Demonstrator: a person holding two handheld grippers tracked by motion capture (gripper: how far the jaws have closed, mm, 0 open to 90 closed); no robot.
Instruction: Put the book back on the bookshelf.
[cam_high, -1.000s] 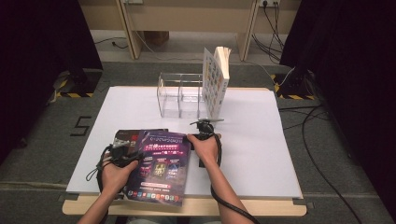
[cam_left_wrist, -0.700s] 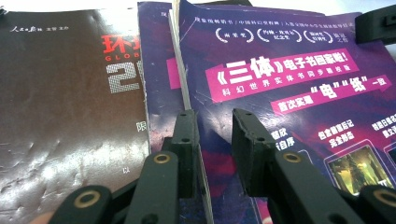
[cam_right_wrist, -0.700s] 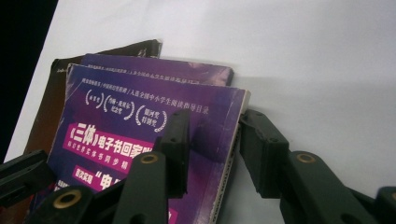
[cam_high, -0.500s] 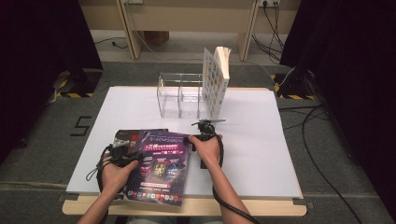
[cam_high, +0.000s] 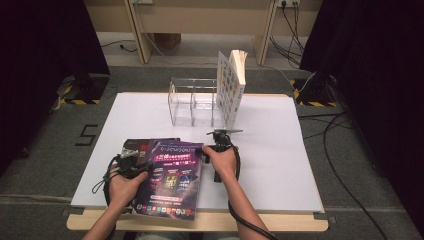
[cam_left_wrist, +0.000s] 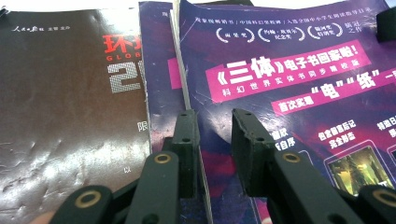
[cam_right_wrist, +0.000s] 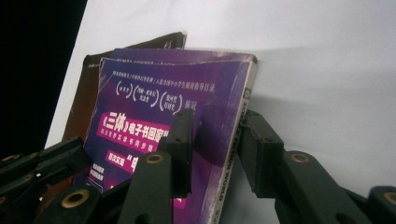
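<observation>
Lower centre of high view: purple magazine (cam_high: 172, 177) on table (cam_high: 280, 150), long axis near-to-far. Left gripper (cam_high: 131, 162) fingers straddle its left page edge, grip unclear. Right gripper (cam_high: 212, 150) fingers just been closing across spine, clenched on it.

Lab: black curtains (cam_high: 45, 65), floor cables (cam_high: 345, 165)
</observation>
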